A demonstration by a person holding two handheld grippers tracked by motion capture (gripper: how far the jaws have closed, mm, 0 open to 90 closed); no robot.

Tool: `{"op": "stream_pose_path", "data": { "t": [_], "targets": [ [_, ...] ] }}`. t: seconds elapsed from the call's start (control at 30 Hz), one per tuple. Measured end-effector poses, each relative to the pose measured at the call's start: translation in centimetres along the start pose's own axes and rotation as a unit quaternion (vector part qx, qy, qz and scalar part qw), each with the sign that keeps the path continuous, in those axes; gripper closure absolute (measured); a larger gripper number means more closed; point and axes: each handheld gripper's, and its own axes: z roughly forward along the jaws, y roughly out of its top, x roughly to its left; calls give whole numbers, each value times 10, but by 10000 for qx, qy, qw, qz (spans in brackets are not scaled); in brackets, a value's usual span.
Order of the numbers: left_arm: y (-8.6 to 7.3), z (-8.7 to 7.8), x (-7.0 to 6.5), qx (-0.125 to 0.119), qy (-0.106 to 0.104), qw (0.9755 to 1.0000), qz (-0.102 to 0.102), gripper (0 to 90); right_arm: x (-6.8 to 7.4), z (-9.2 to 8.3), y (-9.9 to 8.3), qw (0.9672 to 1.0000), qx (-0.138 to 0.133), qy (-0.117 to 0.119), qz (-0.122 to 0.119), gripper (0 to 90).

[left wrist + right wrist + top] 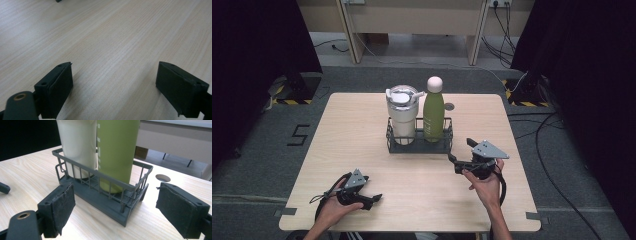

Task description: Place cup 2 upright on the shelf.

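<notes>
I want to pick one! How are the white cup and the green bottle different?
The white cup is wider and shorter; the green bottle is slimmer and taller. The white cup has a flat clear lid; the green bottle has a round pale cap. Both stand upright in the dark wire basket.

A pale wooden table with rounded corners (362,150) fills the middle of the high view. Sitting directly on it, just above frame centre, a dark grey wire basket (419,145). Right beside that, toward the upper right, a small round hole (449,106) in the tabletop.
</notes>
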Motion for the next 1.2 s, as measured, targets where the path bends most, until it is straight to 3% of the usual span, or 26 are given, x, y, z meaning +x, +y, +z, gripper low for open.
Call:
{"op": "stream_pose_path", "data": {
  "t": [0.43,0.9,1.2],
  "targets": [
    [0,0,0,0,1,10000,0,135,2,-13,-16,9998,205,39,-73,151],
    [0,0,0,-2,0,10000,-3,135,1,-25,-38,9993,348,124,92,151],
    [0,0,0,-3,-1,10000,-4,135,2,-29,-53,9981,609,94,84,151]
  ]
}}
